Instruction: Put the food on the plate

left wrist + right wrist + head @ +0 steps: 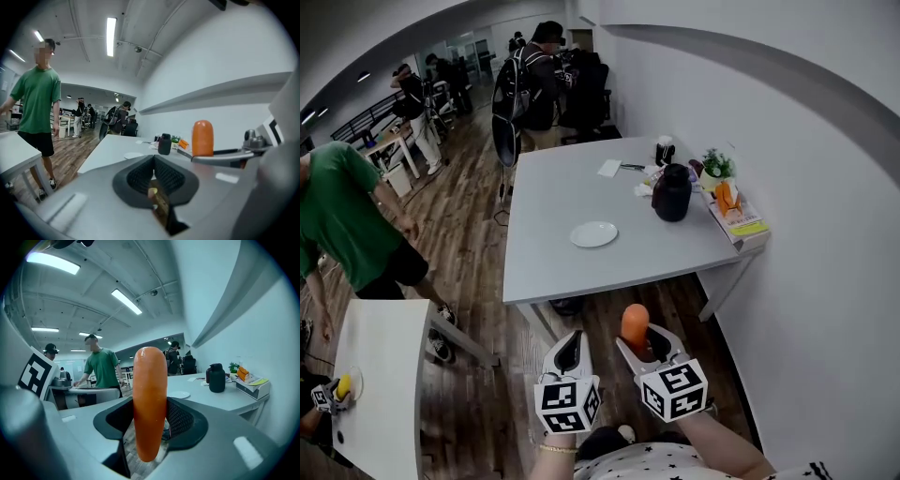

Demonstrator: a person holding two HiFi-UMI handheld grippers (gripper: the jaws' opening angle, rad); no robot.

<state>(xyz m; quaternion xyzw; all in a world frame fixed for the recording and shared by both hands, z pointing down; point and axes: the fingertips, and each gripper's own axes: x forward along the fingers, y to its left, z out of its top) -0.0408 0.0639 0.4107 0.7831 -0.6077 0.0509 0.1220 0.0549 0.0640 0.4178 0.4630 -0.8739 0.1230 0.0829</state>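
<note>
Orange sausage-shaped food (635,325), head view: upright, clamped low on its length by the right gripper (645,343), held in the air short of the table's near edge. White plate (594,233) lies ahead and slightly left on the grey table (553,272), towards that near edge, bare. Just beside, the left gripper (570,349) has its jaws together, nothing in them

Left gripper view: pads (138,176) meet, empty; the sausage-shaped food (203,137) rises at right

Right gripper view: jaws pinch the sausage-shaped food (150,404), long axis vertical; plate (178,394) beyond it, slightly right. Judgement: the right arm must reach forward
</note>
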